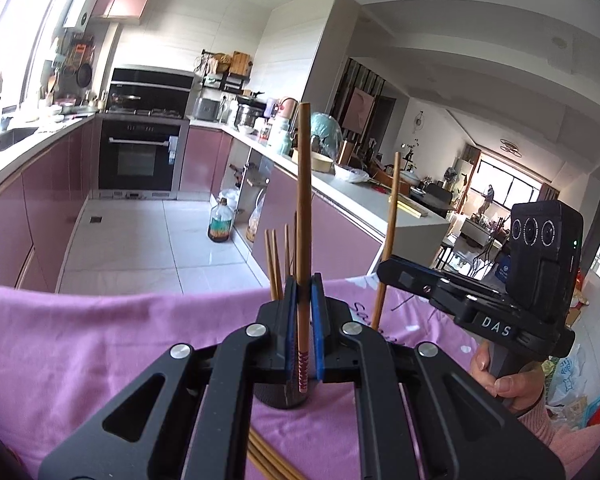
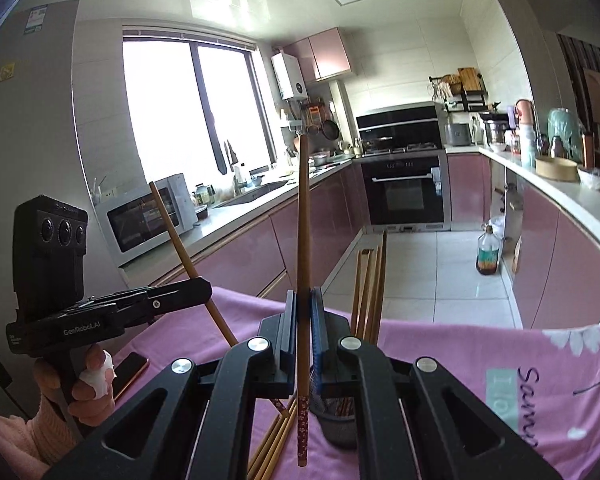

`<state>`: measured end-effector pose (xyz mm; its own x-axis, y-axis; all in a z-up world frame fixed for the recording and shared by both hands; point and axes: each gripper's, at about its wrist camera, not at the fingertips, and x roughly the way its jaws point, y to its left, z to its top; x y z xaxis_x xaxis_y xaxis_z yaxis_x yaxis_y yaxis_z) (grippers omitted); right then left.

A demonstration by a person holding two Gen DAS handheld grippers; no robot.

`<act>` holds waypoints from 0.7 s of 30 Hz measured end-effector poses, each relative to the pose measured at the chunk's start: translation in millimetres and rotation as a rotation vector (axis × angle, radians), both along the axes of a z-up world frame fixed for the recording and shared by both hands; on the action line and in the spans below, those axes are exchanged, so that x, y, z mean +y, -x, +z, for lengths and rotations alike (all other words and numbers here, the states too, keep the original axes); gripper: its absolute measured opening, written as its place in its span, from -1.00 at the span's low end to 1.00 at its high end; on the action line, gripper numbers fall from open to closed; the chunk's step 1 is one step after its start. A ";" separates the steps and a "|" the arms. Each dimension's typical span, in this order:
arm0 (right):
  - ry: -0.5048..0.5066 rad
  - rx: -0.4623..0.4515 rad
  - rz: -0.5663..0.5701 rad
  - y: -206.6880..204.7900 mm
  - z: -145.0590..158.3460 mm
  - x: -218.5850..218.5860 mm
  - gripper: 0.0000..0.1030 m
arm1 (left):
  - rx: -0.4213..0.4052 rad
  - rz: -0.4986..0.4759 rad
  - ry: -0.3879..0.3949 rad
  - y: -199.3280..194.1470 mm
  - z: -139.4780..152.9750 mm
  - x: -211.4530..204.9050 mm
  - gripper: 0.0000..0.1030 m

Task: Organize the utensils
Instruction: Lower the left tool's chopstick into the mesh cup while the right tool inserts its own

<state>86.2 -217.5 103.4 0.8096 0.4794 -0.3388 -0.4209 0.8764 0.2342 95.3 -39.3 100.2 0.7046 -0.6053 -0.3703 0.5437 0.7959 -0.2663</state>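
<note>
- On the pink cloth (image 1: 100,340) over the table, a dark mesh holder (image 2: 338,420) stands with several chopsticks already upright in it (image 2: 370,284).
- Left gripper (image 1: 303,308): fingers clenched on one brown chopstick (image 1: 303,208), which stands nearly vertical with its patterned end hanging down below the grip, right over the holder (image 1: 278,396).
- Right gripper (image 2: 303,320): fingers likewise clamped on a second chopstick (image 2: 303,240), long axis upright, patterned tip dangling just left of the holder's rim.
- More loose chopsticks (image 2: 274,444) lie flat on the cloth beside the holder, near both grippers.
- Key relation: the holder sits below and slightly ahead of both held sticks, so each only needs lowering, tip first, along its own long axis.
- By my reading the left gripper is better lined up over the opening; the right needs a small shift toward the holder first.
- Risk: a tip catching the mesh rim could tip the holder.
</note>
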 end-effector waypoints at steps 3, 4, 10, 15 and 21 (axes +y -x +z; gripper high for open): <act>0.012 -0.012 -0.012 -5.0 2.1 0.4 -0.90 | -0.018 0.001 -0.011 -6.3 4.4 -8.5 -0.85; 0.014 -0.014 -0.014 -6.6 2.3 1.9 -0.90 | -0.021 0.003 -0.018 -8.7 5.4 -11.3 -0.85; 0.022 -0.021 -0.040 -21.2 2.1 5.4 -0.90 | -0.010 0.009 -0.059 -16.9 0.3 -24.5 -0.85; 0.020 -0.010 -0.069 -35.1 -5.4 6.4 -0.90 | 0.018 0.009 -0.089 -20.3 -8.1 -32.0 -0.85; 0.027 0.031 -0.089 -48.0 -21.2 7.8 -0.90 | 0.052 -0.005 -0.133 -24.1 -21.4 -41.9 -0.85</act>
<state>134.2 -209.7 82.2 0.8374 0.3964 -0.3764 -0.3342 0.9161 0.2214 119.4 -81.2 78.8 0.6793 -0.5522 -0.4834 0.5364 0.8231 -0.1865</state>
